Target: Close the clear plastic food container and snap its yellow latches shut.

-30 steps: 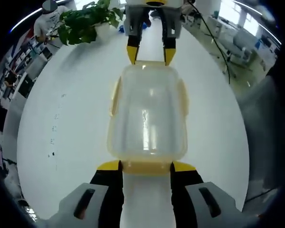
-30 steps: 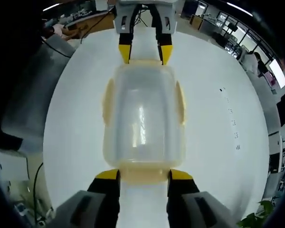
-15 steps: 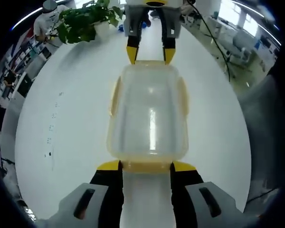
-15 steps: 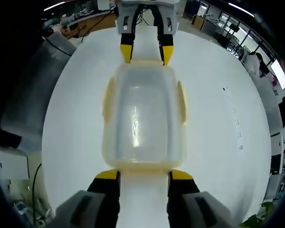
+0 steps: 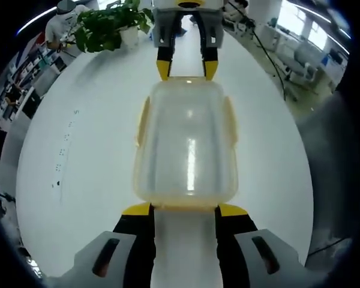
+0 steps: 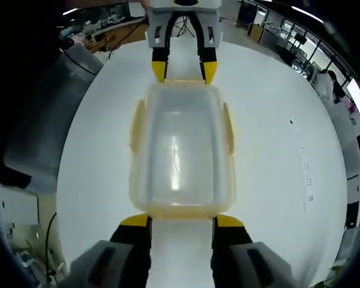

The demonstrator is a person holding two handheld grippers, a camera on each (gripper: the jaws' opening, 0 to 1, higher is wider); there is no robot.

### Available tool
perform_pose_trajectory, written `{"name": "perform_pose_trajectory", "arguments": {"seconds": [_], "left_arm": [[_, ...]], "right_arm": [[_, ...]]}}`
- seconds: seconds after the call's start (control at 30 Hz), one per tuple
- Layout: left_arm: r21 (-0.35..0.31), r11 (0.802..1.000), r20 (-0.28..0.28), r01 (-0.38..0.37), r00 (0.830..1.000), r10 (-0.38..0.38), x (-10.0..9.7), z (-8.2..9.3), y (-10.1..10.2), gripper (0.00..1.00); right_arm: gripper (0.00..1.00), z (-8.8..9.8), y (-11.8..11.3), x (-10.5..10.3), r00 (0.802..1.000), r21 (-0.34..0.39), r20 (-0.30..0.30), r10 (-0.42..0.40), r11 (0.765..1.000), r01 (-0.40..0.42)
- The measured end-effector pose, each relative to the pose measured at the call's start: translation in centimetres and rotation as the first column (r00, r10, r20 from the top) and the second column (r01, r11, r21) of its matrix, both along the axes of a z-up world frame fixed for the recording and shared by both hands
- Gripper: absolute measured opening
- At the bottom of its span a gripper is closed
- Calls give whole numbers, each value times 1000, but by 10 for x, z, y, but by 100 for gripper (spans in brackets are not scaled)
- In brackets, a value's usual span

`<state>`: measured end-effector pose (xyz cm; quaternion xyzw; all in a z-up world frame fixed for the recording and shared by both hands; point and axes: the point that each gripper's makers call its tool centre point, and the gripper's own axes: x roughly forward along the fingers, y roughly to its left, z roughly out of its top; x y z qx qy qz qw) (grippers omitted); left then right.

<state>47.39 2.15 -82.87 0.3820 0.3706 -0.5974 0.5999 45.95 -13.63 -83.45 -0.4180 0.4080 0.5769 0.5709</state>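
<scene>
A clear plastic food container (image 5: 186, 144) with its lid on lies lengthwise on the white table (image 5: 78, 180). Yellow latches (image 5: 143, 123) run along both long sides, and I cannot tell whether they are snapped down. My left gripper (image 5: 185, 210) stands open at the near end, its yellow tips straddling the end latch. The right gripper (image 5: 186, 69) faces it at the far end, also open. In the right gripper view the same container (image 6: 180, 150) lies between my right gripper (image 6: 181, 220) and the left gripper (image 6: 183, 71), with side latches (image 6: 135, 126) showing.
A potted plant (image 5: 105, 27) stands at the far table edge, with a person (image 5: 60, 21) behind it. A black cable (image 5: 270, 57) runs past the table. A grey mass (image 6: 42, 120) sits beside the table's rim.
Both views have shifted a little, and the opposite gripper's tips sit slightly higher in each picture. The container and both grippers keep the same relation.
</scene>
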Motion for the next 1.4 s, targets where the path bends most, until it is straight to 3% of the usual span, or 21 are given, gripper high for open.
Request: {"name": "perform_pose_trajectory", "arguments": {"seconds": [0.63, 0.8, 0.97, 1.03, 1.13, 1.2, 1.4], "left_arm": [[44, 998, -2, -43, 999, 43, -27, -2, 80, 37], [24, 1000, 1, -12, 1000, 12, -29, -2, 84, 38], [26, 1000, 8, 7, 1000, -7, -30, -4, 97, 49], [12, 1000, 3, -27, 1000, 27, -28, 0, 104, 50], [-90, 992, -5, -88, 996, 87, -23, 18, 102, 49], [-158, 980, -5, -124, 992, 125, -18, 28, 97, 48], [-194, 972, 2, -135, 990, 138, -19, 31, 90, 42]], "right_arm": [[37, 0, 77, -23, 1000, 67, -13, 17, 998, -16], [38, 0, 79, -22, 999, 70, -1, 43, 997, -43], [46, 4, 68, -22, 999, 60, -15, 46, 997, -45], [46, 13, 63, -17, 999, 70, -5, 37, 997, -37], [42, 37, 74, -12, 1000, 185, -17, -23, 982, 26], [41, 43, 78, -11, 1000, 204, -10, -20, 979, 22], [34, 45, 103, -16, 1000, 245, 1, 11, 970, -11]]}}
